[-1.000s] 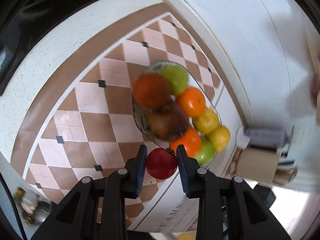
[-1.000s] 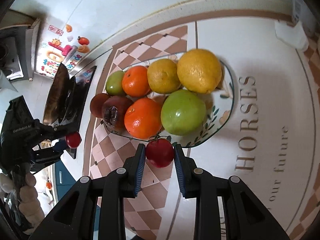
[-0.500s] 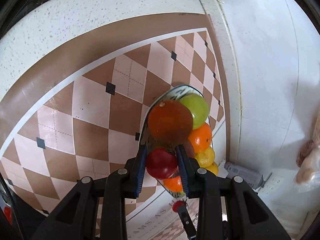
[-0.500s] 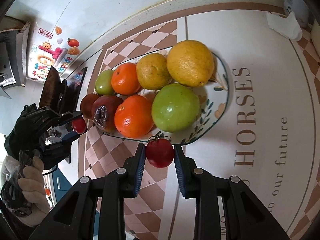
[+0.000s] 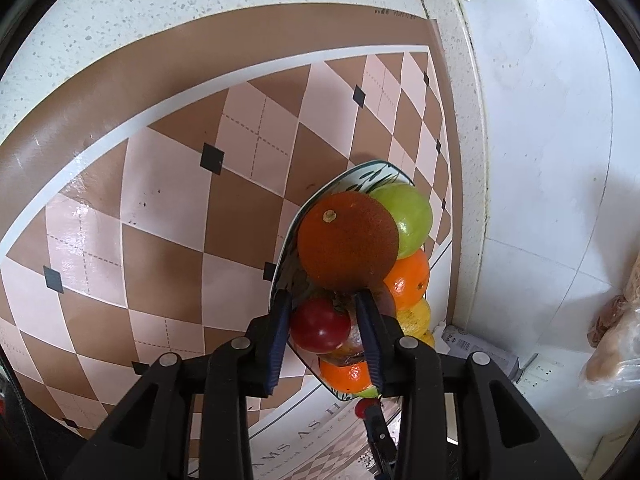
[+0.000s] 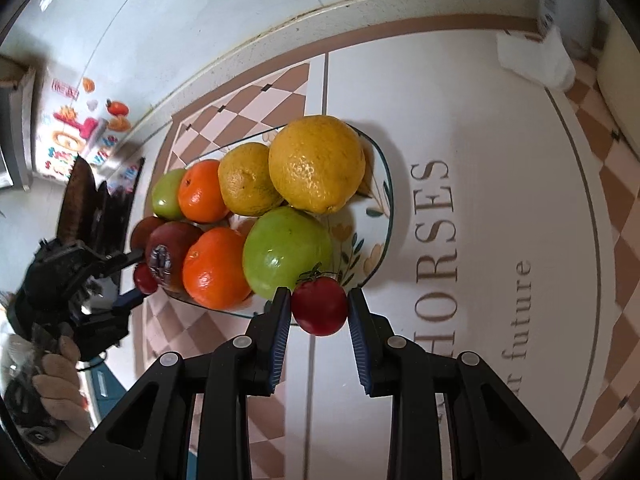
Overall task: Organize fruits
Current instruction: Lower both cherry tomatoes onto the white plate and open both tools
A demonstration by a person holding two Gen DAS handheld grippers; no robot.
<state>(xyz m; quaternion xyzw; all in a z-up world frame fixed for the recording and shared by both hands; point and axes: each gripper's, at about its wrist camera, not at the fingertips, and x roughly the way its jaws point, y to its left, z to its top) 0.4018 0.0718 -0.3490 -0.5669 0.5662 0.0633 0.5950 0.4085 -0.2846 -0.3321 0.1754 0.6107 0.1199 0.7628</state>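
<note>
A patterned plate [image 6: 382, 200] holds several fruits: lemons [image 6: 316, 164], oranges [image 6: 216, 268], green apples [image 6: 286, 250] and a dark fruit [image 6: 168, 252]. My right gripper [image 6: 318, 310] stands at the plate's near rim with a small red tomato [image 6: 320, 306] between its jaws; gaps show on both sides of it. My left gripper [image 5: 324, 326] stands at the plate's [image 5: 356, 176] other end, over its rim, with a red tomato [image 5: 318, 326] between its jaws; it touches the left pad and a gap shows on the right. A big brown-orange fruit [image 5: 348, 246] sits just beyond it.
The plate sits on a checkered brown and pink mat [image 5: 160, 200] with printed lettering [image 6: 436, 236], on a white counter by a tiled wall [image 5: 540, 120]. A white crumpled tissue [image 6: 532, 56] lies at the far right. A bagged item [image 5: 616, 344] lies by the wall.
My left gripper has moved in over the plate's rim and its jaws have widened around the tomato. My right gripper has moved closer to the plate's rim and its jaws have also widened.
</note>
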